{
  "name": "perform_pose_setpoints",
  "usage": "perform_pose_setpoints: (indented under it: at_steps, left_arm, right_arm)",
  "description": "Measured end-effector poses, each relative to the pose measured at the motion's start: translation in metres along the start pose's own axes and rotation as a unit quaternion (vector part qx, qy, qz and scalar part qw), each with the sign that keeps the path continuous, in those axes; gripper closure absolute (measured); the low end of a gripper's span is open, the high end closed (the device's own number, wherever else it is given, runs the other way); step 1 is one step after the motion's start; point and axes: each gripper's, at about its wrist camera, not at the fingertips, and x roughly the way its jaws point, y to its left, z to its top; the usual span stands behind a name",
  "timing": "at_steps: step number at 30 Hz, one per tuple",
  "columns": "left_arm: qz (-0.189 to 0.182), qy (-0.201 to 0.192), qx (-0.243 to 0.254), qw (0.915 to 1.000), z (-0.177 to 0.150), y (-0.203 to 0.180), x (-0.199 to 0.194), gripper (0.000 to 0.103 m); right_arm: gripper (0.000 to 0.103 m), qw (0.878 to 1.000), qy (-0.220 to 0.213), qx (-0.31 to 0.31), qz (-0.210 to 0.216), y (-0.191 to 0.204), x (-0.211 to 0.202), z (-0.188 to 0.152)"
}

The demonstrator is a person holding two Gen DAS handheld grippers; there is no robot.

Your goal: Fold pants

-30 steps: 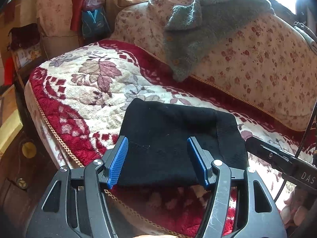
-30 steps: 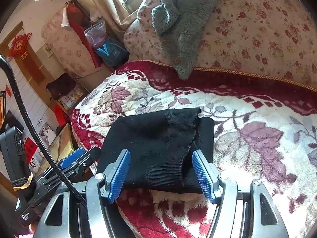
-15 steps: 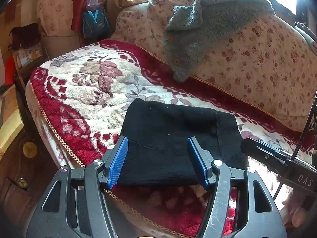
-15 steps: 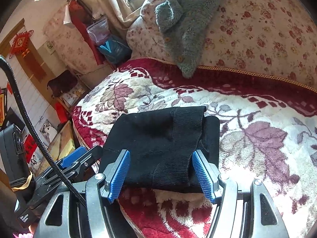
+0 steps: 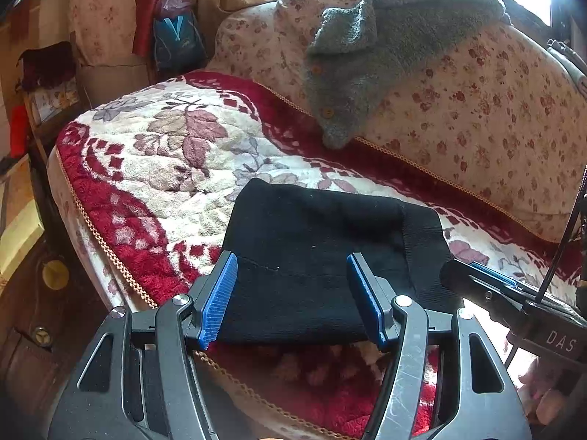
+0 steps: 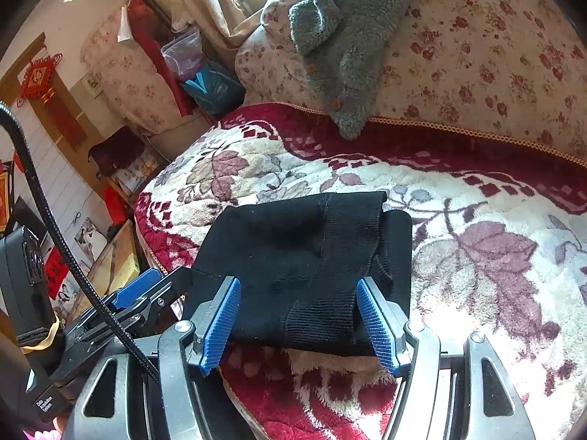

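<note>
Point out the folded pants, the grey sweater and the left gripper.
Folded pants [image 6: 293, 256], right wrist view, middle of the top layer.
Grey sweater [image 5: 385, 44], left wrist view, its body on the sofa back.
Left gripper [image 5: 291, 293], left wrist view, midway between its fingertips.

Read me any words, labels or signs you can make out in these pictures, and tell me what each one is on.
"DAS": white letters on the black body of the right gripper, at the right edge of the left wrist view.
"Data Acquisition System": small white print on the black device, bottom left of the right wrist view; tiny, so not certain.
Red knot ornament on the wall: it bears a gold character, too small to read.
Nothing else is readable.
</note>
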Motion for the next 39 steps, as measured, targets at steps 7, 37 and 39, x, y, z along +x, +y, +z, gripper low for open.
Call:
perform_pose_setpoints:
  at_steps: [7, 37, 39]
  left_arm:
    - [0.004, -0.025, 0.013, 0.9996, -0.002, -0.009, -0.003, 0.041]
    - [-0.162, 0.080, 0.171, 0.9687, -0.040, -0.268, 0.071, 0.041]
    - [-0.160, 0.079, 0.167, 0.9697, -0.039, -0.265, 0.072, 0.041]
  right_arm:
    - [0.039, 1.000, 0.002, 0.012, 0.005, -0.007, -0.002, -0.003]
    - [0.034, 0.948, -0.077, 0.174, -0.254, -0.254, -0.169, -0.066]
    - [0.034, 0.949, -0.075, 0.176, -0.249, -0.256, -0.164, -0.065]
